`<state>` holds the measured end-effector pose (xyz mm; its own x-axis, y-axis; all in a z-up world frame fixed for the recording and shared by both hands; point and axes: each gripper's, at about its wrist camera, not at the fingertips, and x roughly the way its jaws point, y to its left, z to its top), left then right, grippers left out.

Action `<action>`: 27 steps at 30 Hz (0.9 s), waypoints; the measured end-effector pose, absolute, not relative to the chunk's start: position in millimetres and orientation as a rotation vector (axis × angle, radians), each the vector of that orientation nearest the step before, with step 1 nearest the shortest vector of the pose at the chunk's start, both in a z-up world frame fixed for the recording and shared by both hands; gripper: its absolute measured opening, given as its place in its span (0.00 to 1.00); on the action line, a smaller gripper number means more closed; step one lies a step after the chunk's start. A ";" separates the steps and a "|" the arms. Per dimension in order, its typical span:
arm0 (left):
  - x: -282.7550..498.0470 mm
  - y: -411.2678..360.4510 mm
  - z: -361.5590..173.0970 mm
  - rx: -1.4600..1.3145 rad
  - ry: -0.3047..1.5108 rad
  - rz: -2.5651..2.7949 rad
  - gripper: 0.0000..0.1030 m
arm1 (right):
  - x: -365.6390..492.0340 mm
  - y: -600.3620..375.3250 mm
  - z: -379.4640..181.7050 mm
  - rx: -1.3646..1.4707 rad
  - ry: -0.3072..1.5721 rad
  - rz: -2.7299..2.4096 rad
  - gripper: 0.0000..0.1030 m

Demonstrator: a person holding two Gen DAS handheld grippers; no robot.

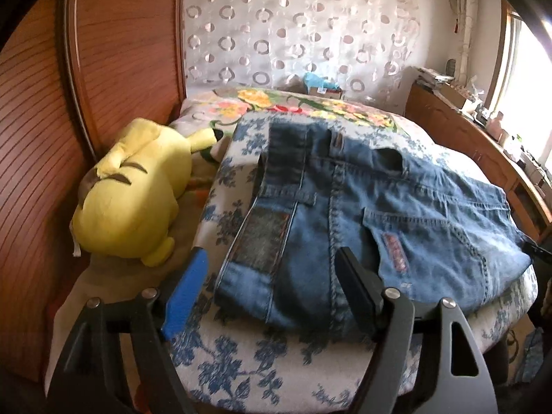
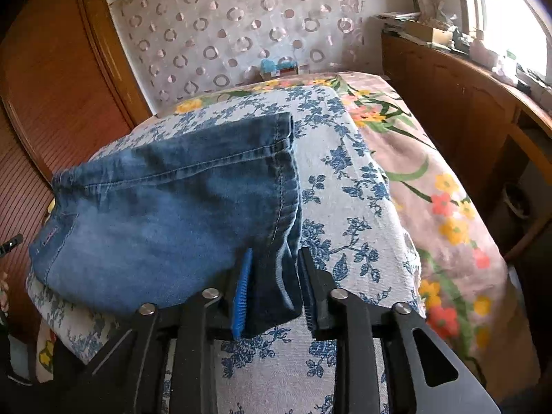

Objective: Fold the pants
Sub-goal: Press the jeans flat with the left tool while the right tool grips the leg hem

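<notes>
- The jeans (image 1: 362,214) lie folded on the blue-flowered cushion (image 1: 241,355), on top of the bed with the bright floral bedspread (image 2: 445,207).
- In the left wrist view the waistband end is at the far side, and the centre seam runs from there toward the camera.
- Left gripper (image 1: 272,289): fingers spread wide, released, hovering over the near edge of the denim; the blue pad (image 1: 186,293) sits off the cloth to its left.
- Right gripper (image 2: 274,288): fingers astride a bunched fold at the near right corner, cloth between them; whether they are pinching it I cannot tell.
- A yellow plush toy (image 1: 134,200) lies beside the cushion, against the wooden headboard (image 1: 45,138).
</notes>
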<state>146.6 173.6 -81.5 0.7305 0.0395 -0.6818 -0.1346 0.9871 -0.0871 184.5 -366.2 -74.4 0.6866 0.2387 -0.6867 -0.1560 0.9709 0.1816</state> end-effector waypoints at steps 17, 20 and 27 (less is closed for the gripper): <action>186.7 81.9 -76.9 -0.080 0.737 -0.111 0.74 | 147.8 -377.6 -62.6 0.140 0.772 0.195 0.35; 191.0 67.0 -77.4 -0.072 0.740 -0.144 0.74 | 142.9 -377.8 -63.6 0.145 0.773 0.192 0.36; 194.1 37.3 -79.6 -0.055 0.751 -0.204 0.74 | 145.0 -373.0 -71.3 0.166 0.802 0.202 0.36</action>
